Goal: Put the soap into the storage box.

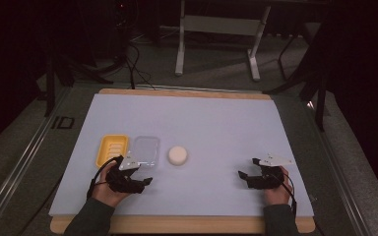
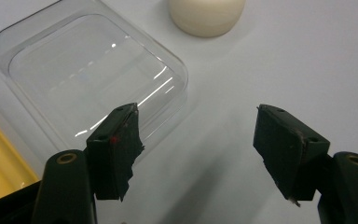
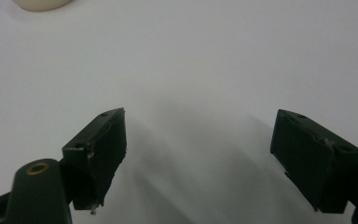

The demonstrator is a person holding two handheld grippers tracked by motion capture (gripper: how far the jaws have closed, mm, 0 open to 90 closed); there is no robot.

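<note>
Nearest the table's front edge, the left gripper (image 1: pixel 145 181) and the right gripper (image 1: pixel 246 168) rest low over the pale blue mat (image 1: pixel 216 123), well apart. Each has its jaws spread with only bare mat between them, as each gripper's own view shows.

From the left gripper, the clear plastic lid (image 1: pixel 144 149) lies just ahead at about twelve o'clock, its long axis running away from the person. In the left gripper view one jaw tip overlaps the near corner of that lid (image 2: pixel 93 70); whether it touches cannot be told.

The round cream soap bar (image 1: pixel 177 155) sits at about one o'clock, just beside the lid. The yellow tray (image 1: pixel 111 149) lies at eleven o'clock.

The left hand is plainly nearer all three, so the coming reach likely falls to it.
</note>
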